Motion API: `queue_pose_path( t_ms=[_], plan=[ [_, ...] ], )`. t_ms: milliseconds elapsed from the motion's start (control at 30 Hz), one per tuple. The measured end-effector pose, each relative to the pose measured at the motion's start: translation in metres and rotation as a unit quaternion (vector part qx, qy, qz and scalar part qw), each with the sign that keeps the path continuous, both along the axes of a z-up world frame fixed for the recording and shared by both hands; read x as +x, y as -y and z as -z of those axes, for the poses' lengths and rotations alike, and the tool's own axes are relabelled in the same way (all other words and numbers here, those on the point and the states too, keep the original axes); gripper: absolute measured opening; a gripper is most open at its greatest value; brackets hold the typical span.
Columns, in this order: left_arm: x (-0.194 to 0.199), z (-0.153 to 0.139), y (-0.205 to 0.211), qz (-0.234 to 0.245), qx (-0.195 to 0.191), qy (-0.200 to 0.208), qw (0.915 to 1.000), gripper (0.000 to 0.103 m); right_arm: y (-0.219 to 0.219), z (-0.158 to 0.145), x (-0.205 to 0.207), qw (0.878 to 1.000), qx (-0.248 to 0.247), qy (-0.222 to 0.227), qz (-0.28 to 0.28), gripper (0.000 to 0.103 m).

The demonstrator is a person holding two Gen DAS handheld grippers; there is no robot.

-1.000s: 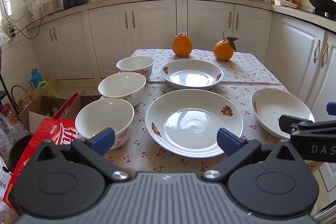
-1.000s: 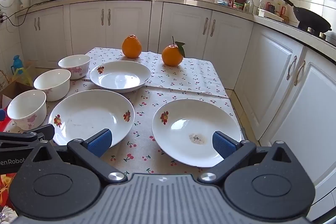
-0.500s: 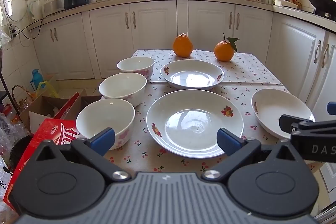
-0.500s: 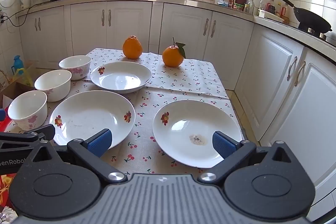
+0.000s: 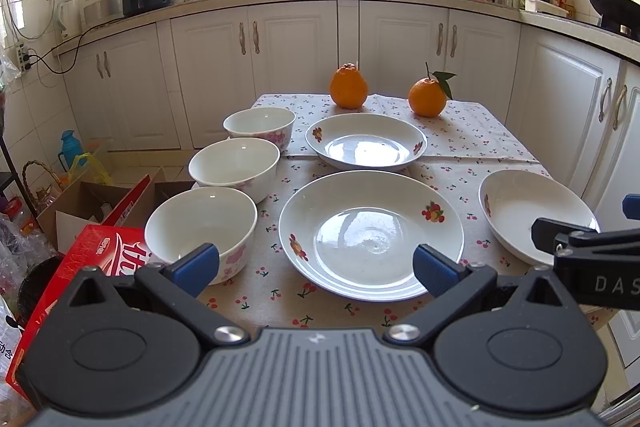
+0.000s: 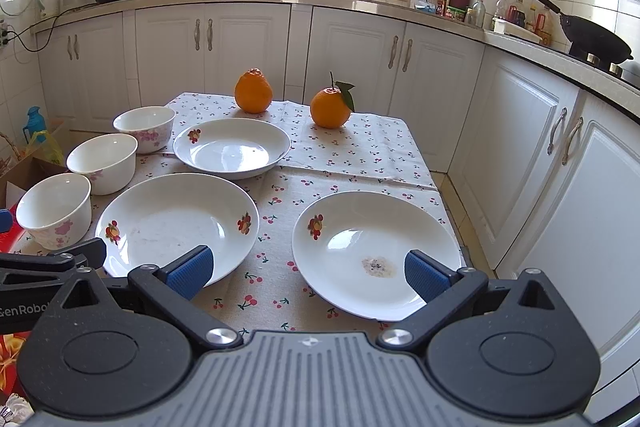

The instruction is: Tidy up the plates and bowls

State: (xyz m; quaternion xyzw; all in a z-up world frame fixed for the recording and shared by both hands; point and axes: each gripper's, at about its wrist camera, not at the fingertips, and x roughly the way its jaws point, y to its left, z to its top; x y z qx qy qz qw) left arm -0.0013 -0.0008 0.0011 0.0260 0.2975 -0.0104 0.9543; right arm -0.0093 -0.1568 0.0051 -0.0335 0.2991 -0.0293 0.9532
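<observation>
Both tools are hovering released at the near edge of the cherry-print cloth worktop (image 5: 472, 131), left tool (image 5: 316, 263) facing the big white fruit-motif plate (image 5: 370, 235), right tool (image 6: 310, 271) over the stained white plate (image 6: 376, 253). Three white pink-flowered bowls (image 5: 200, 227) are sitting in a row along the left, a smaller white plate (image 5: 366, 141) behind, two oranges (image 5: 348, 91) at the back.

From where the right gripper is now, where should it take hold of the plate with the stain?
Grip the near rim of the stained plate, coming in low from the near table edge. The plate lies flat and shallow with a thin upturned lip, so one jaw goes over the rim and one under. The right gripper is open and already faces that edge; probably nothing else is in the way.
</observation>
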Motion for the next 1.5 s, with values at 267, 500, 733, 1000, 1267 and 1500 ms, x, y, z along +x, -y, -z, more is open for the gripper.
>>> queue_pose_path(
  t_ms=[267, 500, 733, 1000, 1267, 1500],
  plan=[
    [0.0001, 0.0005, -0.001, 0.0, -0.001, -0.001, 1.0, 0.102, 0.0002, -0.0001, 0.0002, 1.0, 0.003, -0.001, -0.001, 0.103],
    [0.0003, 0.0011, -0.0018, -0.001, -0.002, -0.002, 1.0, 0.102, 0.0007, -0.0001, 0.0, 1.0, 0.002, 0.0, -0.002, 0.103],
    [0.0011, 0.0016, -0.0013, -0.002, -0.001, -0.002, 1.0, 0.102, 0.0005, -0.0002, -0.0009, 1.0, 0.002, 0.001, -0.004, 0.103],
    [0.0017, 0.0021, -0.0016, -0.003, -0.001, -0.003, 1.0, 0.102, 0.0004, -0.0004, -0.001, 1.0, 0.001, 0.001, -0.004, 0.103],
    [0.0017, 0.0022, -0.0015, -0.003, -0.001, -0.002, 1.0, 0.102, -0.0001, -0.0005, -0.0016, 1.0, 0.0, 0.002, -0.005, 0.103],
    [0.0023, 0.0033, -0.0015, -0.004, 0.001, -0.002, 1.0, 0.102, 0.0, -0.0004, -0.002, 1.0, 0.0, 0.003, -0.006, 0.103]
  ],
)
